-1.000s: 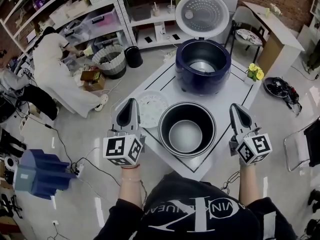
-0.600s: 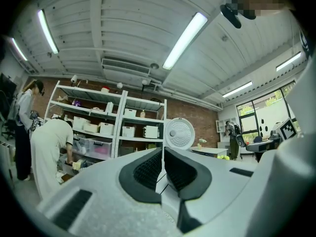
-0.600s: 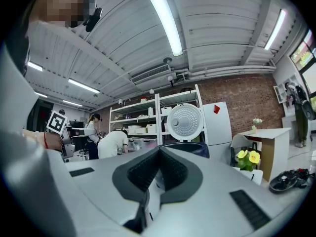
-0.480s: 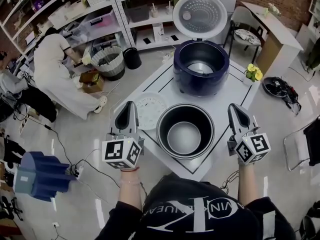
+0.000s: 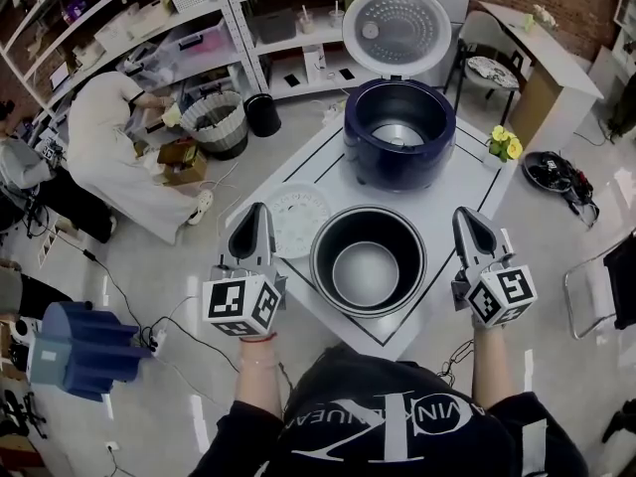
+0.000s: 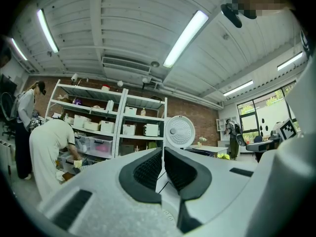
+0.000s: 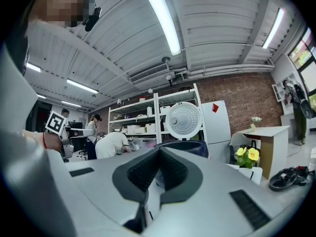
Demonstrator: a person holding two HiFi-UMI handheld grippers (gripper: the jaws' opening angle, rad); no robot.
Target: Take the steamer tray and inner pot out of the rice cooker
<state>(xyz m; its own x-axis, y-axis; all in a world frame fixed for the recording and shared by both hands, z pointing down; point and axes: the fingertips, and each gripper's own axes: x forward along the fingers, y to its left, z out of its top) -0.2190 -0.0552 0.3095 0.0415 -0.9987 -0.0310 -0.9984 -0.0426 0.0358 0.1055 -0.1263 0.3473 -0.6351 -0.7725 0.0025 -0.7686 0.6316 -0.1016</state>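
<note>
The dark blue rice cooker stands at the table's far end with its lid up. The black inner pot sits on the white table in front of the cooker, nearer to me. A white perforated steamer tray lies flat on the table left of the pot. My left gripper hovers left of the pot, shut and empty. My right gripper hovers right of the pot, also shut and empty. In the left gripper view the left gripper points level toward the lid. In the right gripper view the right gripper faces the cooker.
A small pot of yellow flowers stands at the table's right corner. A person in white bends at the shelves on the left, beside a basket. A blue object and cables lie on the floor at left.
Both grippers, the pot and the tray stay where they were. Only the person in white by the shelves has shifted a little.
</note>
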